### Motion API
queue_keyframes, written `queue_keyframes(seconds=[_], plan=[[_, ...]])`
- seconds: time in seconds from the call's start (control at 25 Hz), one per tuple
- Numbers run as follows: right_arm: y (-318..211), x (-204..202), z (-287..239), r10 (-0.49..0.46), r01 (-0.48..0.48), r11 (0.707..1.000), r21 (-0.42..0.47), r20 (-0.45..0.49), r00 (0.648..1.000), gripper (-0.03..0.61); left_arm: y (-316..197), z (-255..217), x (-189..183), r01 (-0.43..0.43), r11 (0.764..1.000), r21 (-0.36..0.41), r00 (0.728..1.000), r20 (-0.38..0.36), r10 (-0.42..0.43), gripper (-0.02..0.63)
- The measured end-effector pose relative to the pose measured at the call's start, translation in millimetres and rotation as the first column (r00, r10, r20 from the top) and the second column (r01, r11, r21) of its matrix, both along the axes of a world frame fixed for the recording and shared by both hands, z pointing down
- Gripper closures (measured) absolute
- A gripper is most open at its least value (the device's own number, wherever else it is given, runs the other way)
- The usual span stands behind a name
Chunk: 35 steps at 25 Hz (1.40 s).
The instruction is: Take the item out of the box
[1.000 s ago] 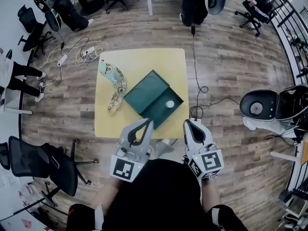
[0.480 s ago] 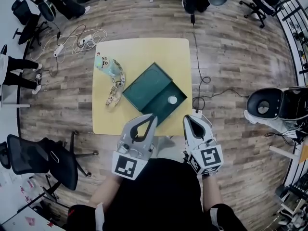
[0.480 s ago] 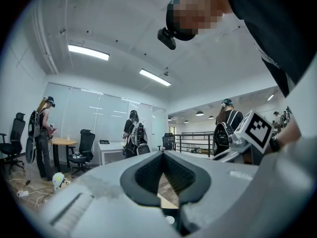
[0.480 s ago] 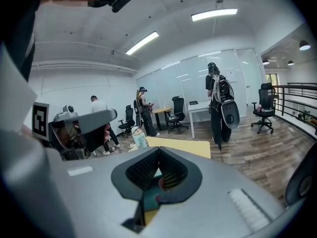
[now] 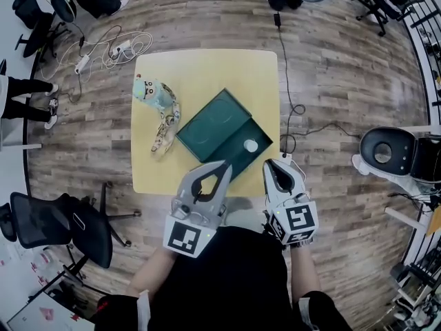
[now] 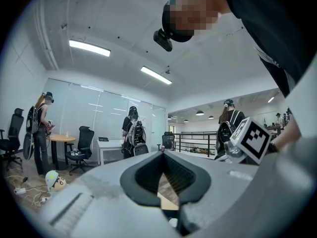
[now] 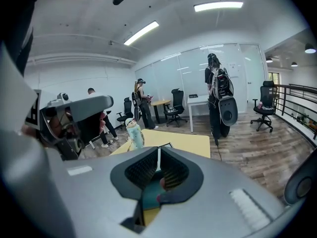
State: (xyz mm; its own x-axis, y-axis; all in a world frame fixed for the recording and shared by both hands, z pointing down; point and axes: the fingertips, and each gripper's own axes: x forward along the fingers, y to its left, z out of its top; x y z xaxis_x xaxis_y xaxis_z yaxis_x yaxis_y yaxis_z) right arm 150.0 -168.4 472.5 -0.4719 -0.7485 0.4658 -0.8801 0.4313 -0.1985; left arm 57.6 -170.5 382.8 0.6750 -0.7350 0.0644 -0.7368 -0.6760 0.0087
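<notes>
An open dark-teal box (image 5: pixel 215 125) lies slantwise on the yellow table (image 5: pixel 207 71). A small white round item (image 5: pixel 251 145) rests in its near right part. My left gripper (image 5: pixel 224 165) hangs over the table's near edge with its tips at the box's near corner, jaws shut and empty. My right gripper (image 5: pixel 270 163) is just right of the box, close to the white item. Its jaws are starting to open from shut, with nothing between them. In the right gripper view the box (image 7: pixel 150 195) shows teal below the right gripper (image 7: pixel 158 150). The left gripper (image 6: pixel 162 153) looks across the room.
A long patterned plush toy (image 5: pixel 164 114) lies left of the box. Black office chairs stand at the left (image 5: pixel 62 226) and right (image 5: pixel 389 150). Cables (image 5: pixel 103 47) trail on the wooden floor beyond the table. Several people stand in the room.
Both grippers have crept forward toward the box; the left tips now reach its near corner. The table sits slightly nearer in the head view.
</notes>
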Motion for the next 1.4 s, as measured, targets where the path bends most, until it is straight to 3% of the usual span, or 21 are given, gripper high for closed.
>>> queue_keyframes(seconds=[0.8,1.4], plan=[[-24,-9,92,-0.084,0.056,0.971,-0.234,-0.113,0.990,0.454,-57,28,19,-0.085,0.995,-0.051,0.996,-0.007,0.084,0.614],[-27,-23,164,-0.205,0.106,0.902,-0.419,-0.201,0.958,0.351,-87,41,17,-0.111,0.991,-0.075,0.994,-0.005,0.111,0.614]])
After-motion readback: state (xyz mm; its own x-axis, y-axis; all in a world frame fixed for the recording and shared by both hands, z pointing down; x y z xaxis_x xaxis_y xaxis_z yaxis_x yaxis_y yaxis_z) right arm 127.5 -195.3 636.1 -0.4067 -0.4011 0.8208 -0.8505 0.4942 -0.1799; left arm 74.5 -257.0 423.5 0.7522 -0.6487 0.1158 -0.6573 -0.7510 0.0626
